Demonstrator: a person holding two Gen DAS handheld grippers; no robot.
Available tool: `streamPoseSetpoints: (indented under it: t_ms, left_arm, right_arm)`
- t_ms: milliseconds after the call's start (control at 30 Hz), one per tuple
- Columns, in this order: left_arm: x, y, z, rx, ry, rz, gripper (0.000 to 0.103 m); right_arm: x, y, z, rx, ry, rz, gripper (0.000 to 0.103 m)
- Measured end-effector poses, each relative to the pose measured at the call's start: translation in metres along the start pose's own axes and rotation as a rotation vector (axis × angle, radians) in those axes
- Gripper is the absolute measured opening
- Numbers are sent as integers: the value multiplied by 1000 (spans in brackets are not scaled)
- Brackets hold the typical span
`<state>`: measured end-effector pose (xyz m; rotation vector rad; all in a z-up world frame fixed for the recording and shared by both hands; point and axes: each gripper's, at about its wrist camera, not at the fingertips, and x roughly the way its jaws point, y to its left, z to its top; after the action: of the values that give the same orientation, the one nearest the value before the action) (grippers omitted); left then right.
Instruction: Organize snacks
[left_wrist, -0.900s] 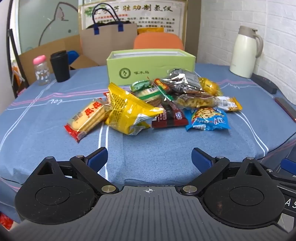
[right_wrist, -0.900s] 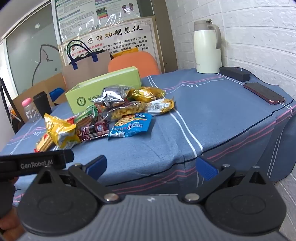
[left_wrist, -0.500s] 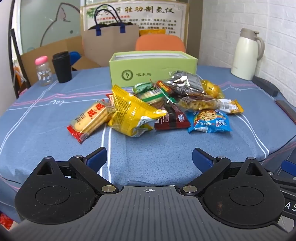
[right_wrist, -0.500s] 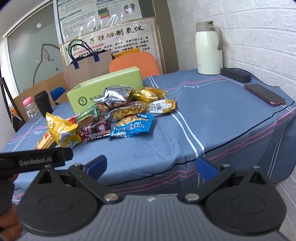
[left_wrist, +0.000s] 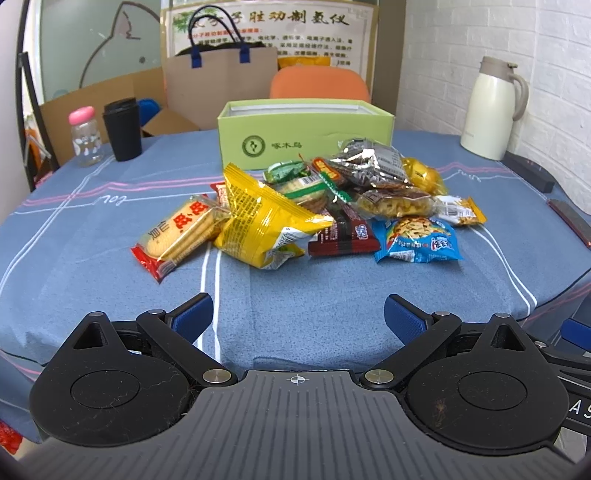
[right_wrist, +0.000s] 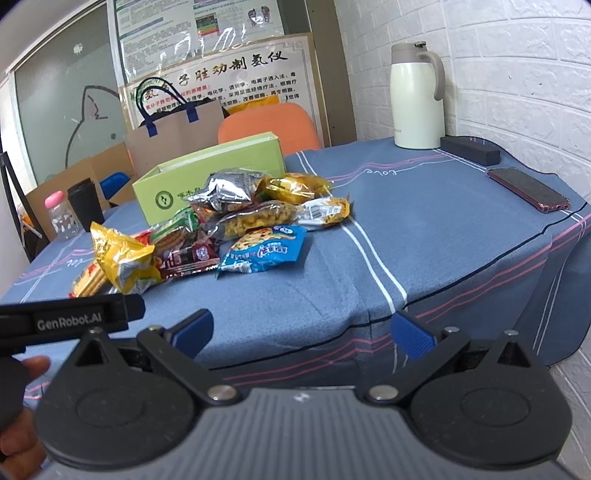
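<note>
Several snack packets lie heaped on the blue tablecloth (left_wrist: 332, 295) in front of an open green box (left_wrist: 304, 137). Among them are a yellow bag (left_wrist: 264, 225), a biscuit pack (left_wrist: 177, 230), a blue packet (left_wrist: 415, 240) and a silver bag (left_wrist: 371, 162). My left gripper (left_wrist: 298, 314) hovers open near the table's front edge, well short of the heap, nothing between its fingers. The right wrist view shows the same heap, with the blue packet (right_wrist: 264, 249) and the green box (right_wrist: 210, 177) to the left. My right gripper (right_wrist: 301, 332) is open and empty over the table's front edge.
A white thermos jug (left_wrist: 493, 107) stands at the back right, with a black case (right_wrist: 469, 149) and a phone (right_wrist: 528, 190) near the right edge. A black cup (left_wrist: 123, 129) and a pink-capped bottle (left_wrist: 84, 136) stand at the back left. A paper bag (left_wrist: 221, 85) and an orange chair (left_wrist: 319, 83) are behind the table.
Both grippers have crept slightly forward toward the heap, so the snacks look a little nearer. Their jaws stay wide apart and nothing was touched.
</note>
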<state>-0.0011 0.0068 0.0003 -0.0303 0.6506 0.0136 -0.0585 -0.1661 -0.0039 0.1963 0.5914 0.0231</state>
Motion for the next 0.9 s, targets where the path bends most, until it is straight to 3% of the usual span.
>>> streamPoseSetpoints:
  t_ms: [900]
  left_arm:
    - [-1,9,-3,-26,-7,-21,86]
  right_arm:
    - [1,9,-4,-30,9,12,102]
